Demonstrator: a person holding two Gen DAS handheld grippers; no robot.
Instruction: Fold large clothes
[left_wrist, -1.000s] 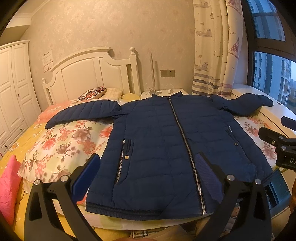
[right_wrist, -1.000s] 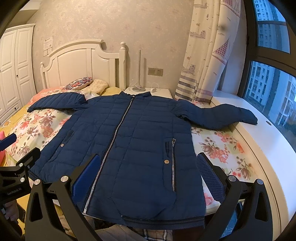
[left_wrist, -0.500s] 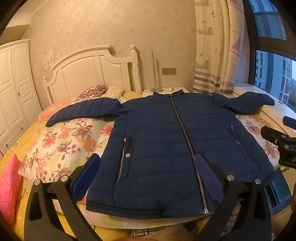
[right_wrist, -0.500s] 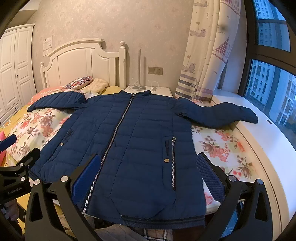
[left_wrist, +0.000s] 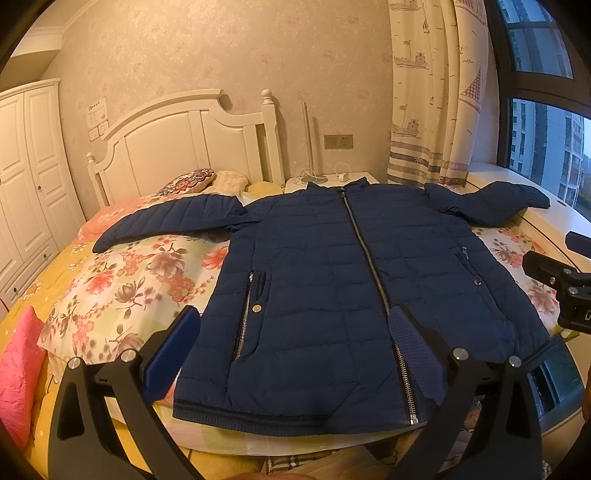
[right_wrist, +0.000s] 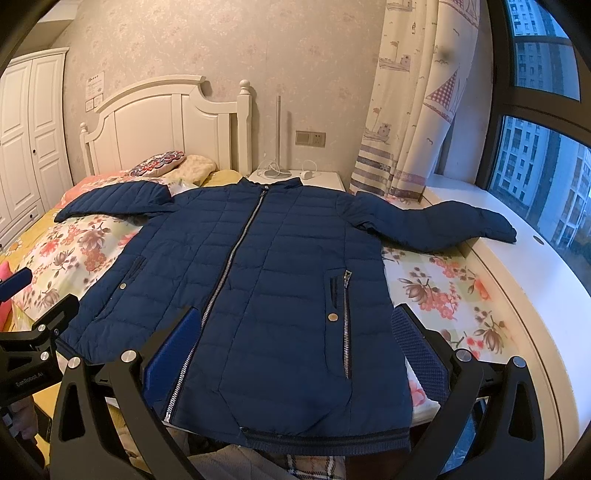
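left gripper (left_wrist: 291, 347): spread wide, empty | right gripper (right_wrist: 295, 347): spread wide, empty | jacket (left_wrist: 354, 280): flat, untouched

A white headboard (left_wrist: 192, 144) backs the floral quilt (left_wrist: 122, 280), with a sailboat curtain (left_wrist: 428, 92) beside the window (right_wrist: 535, 155).

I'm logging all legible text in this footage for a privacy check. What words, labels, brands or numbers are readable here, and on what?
"GenRobot.AI", partly legible white lettering, on the black body of the left gripper seen at the edge of the right wrist view.
A white character, perhaps "D", cut off by the frame edge, on the right gripper body in the left wrist view.
Wall notice above the headboard: printed lines, too small to read.
Blue jacket: no readable label.
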